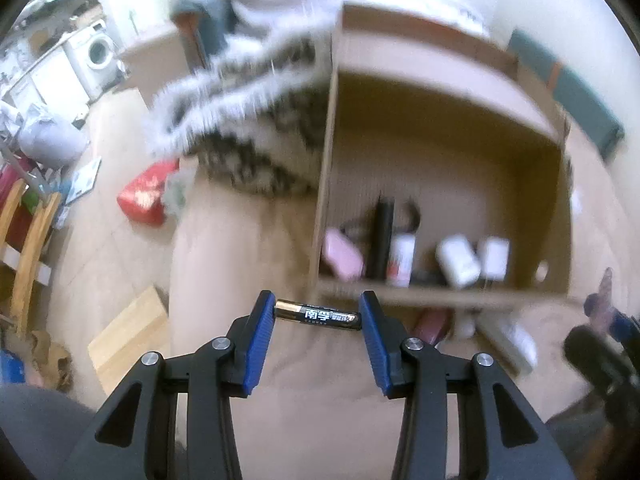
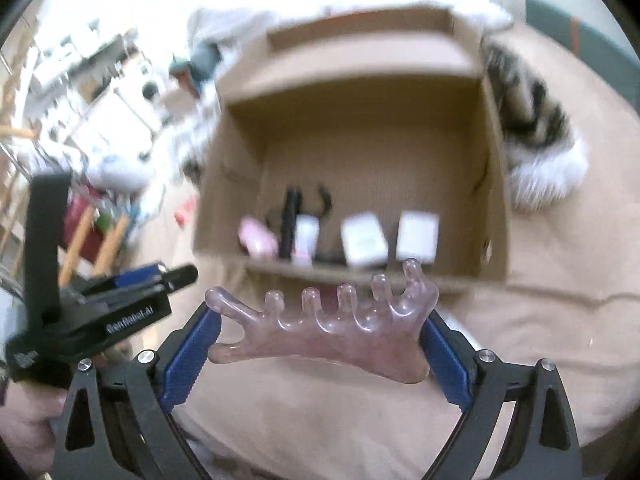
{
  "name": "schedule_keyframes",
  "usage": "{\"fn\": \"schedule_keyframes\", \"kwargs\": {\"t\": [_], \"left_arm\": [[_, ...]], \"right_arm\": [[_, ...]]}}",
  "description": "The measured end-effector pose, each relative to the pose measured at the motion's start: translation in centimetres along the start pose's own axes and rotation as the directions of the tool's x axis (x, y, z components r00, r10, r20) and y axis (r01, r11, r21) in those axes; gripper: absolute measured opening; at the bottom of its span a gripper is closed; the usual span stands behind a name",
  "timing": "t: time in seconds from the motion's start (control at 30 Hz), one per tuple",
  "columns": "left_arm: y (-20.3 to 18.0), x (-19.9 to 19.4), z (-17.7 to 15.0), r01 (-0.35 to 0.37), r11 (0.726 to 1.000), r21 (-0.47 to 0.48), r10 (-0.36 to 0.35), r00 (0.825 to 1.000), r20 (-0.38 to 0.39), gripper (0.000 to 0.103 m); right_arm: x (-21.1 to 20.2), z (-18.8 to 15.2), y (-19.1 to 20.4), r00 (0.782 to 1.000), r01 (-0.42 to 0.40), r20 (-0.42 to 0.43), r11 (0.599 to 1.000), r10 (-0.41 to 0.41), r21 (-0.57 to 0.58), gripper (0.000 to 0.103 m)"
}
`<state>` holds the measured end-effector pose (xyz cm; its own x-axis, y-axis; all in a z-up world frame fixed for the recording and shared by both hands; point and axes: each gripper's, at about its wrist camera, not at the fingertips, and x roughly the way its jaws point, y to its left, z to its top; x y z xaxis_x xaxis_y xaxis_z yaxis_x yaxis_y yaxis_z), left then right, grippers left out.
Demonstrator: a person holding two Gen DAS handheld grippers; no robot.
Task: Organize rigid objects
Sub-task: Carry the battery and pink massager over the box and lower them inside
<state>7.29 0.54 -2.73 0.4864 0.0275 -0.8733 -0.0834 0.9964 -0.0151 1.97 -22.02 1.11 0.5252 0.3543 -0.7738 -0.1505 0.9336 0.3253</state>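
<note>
My left gripper (image 1: 318, 316) is shut on a black and gold battery (image 1: 318, 315), held crosswise between the blue pads just before the near wall of an open cardboard box (image 1: 444, 296). My right gripper (image 2: 320, 336) is shut on a translucent pink comb-shaped massage tool (image 2: 320, 332), also held in front of the box (image 2: 360, 276). The box holds a pink case (image 1: 342, 258), a black tube (image 1: 382, 236), a white bottle (image 1: 402, 256) and white blocks (image 1: 458, 262). The left gripper shows at the left of the right wrist view (image 2: 176, 276).
The box sits on a beige bed cover (image 2: 560, 280). A furry black-and-white blanket (image 1: 248, 120) lies left of the box. White and dark red items (image 1: 512, 344) lie before the box's near wall. A red bag (image 1: 146, 196) and a wooden board (image 1: 128, 336) lie on the floor at left.
</note>
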Motion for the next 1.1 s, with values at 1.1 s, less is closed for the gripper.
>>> {"fn": "schedule_keyframes", "kwargs": {"t": [1.1], "left_arm": [[-3.9, 8.7, 6.9, 0.100, 0.992, 0.081, -0.096, 0.994, -0.042, 0.040]], "right_arm": [[13.8, 7.5, -3.0, 0.995, 0.056, -0.095, 0.988, -0.042, 0.147, 0.102]]}}
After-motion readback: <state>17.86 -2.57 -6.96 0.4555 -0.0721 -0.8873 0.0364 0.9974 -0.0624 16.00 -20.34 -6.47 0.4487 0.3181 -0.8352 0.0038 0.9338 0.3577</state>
